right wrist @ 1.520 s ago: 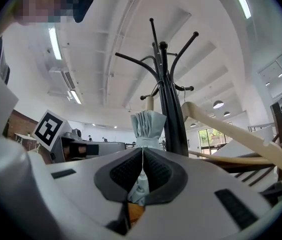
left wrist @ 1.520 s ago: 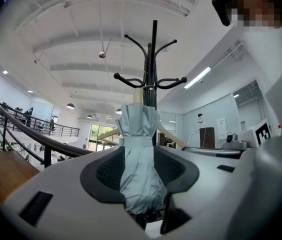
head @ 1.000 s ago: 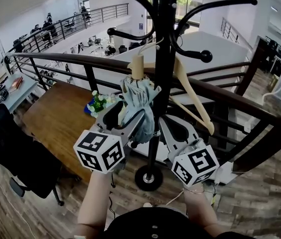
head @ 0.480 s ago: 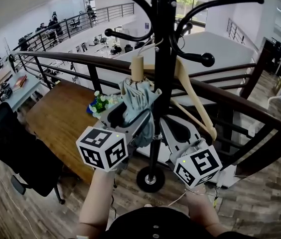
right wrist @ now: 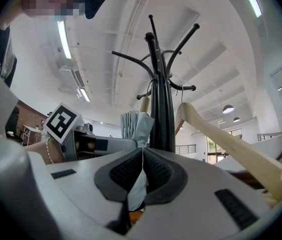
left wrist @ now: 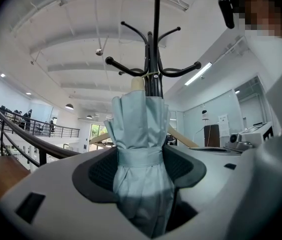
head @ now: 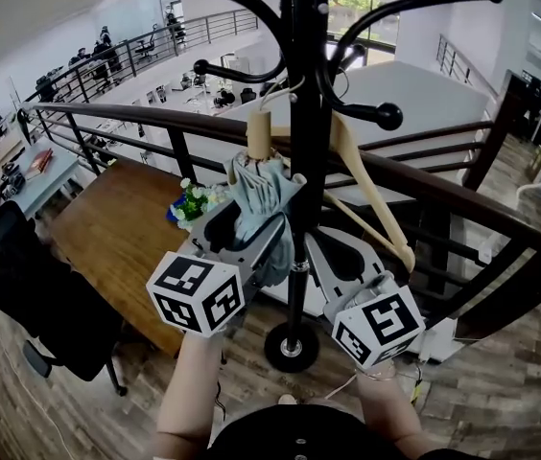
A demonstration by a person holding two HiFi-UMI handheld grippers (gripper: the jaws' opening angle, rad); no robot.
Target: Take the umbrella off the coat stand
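Umbrella (head: 269,209): pale blue-grey, folded and bound by a strap, hanging upright at 9 o'clock of the coat stand's pole, touching or just beside it; tan handle uppermost, close under a curved hook.

Coat stand (head: 301,161): black, upright, with hooks curving out at the top and a round base (head: 290,345) on the wood floor at 6 o'clock.

Left gripper (head: 251,230): closed on the umbrella, with one of the fingers (left wrist: 101,171) on each side of the fabric at the strap; marker cube toward 7 o'clock of the grip.

Right gripper (head: 336,247): at 4 o'clock of the umbrella and beside the pole, with fingers (right wrist: 126,171) pressed together and nothing held between them.

Hanger (head: 376,209): pale wood, hung on the stand at 3 o'clock of the pole, its long arm sloping down toward 4 o'clock.

Flowers (head: 189,199): white blooms and green leaves at 9 o'clock of the umbrella, rising from something blue; too small to tell whether a pot.

Railing (head: 155,123): dark, running behind the stand from 10 o'clock toward 4 o'clock.

Tabletop (head: 107,233): brown wood, at 8 o'clock beyond the railing.
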